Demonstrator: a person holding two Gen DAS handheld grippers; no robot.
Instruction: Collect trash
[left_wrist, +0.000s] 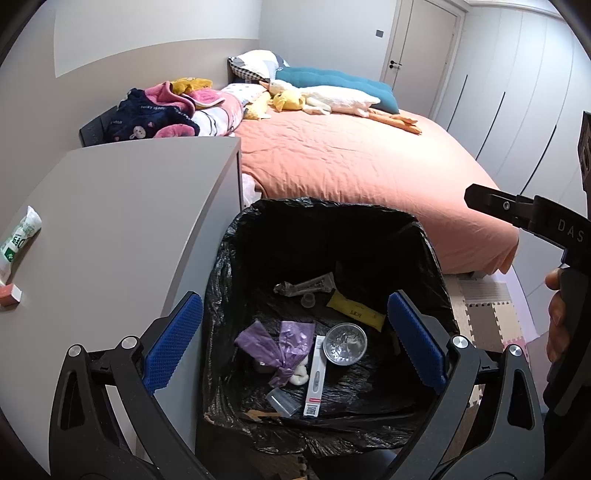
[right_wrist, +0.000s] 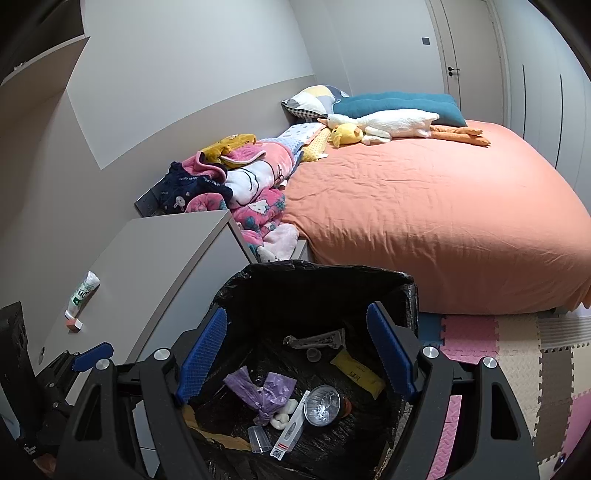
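— So, both tools are hanging over the bin (left_wrist: 436, 258), then?

— Yes. The left gripper (left_wrist: 295, 339) has its blue fingers (left_wrist: 173, 339) spread wide with nothing between them, and the black-lined bin sits straight below and ahead of it. The right gripper (right_wrist: 295, 354) is the same: fingers (right_wrist: 391, 354) apart, empty, the bin's open mouth right under them.

— What's lying in there?

— Beneath the left tool's spread fingers: a crumpled purple wrapper (left_wrist: 277, 345), a round clear lid (left_wrist: 344, 344) just right of it, a white test box (left_wrist: 316, 376) between the two, a yellow packet (left_wrist: 356, 314) farther ahead, and a squeezed grey tube (left_wrist: 306, 285) beyond that. A small clear cup (left_wrist: 282, 402) lies nearest the tool.

— Anything not collected?

— Off to the left tool's left, on the grey cabinet top (left_wrist: 129, 221), a white-and-green tube (left_wrist: 18, 240) lies flat with a small pink box (left_wrist: 9, 293) touching or just beside its near end; I can't tell which. From the right wrist view they sit far left of that tool, well apart from the bin.

— And beyond?

— Ahead of both tools, past the bin, the bed with the orange cover (left_wrist: 351, 155), a plush goose (left_wrist: 332, 98) and a heap of pink blankets (right_wrist: 251, 177).
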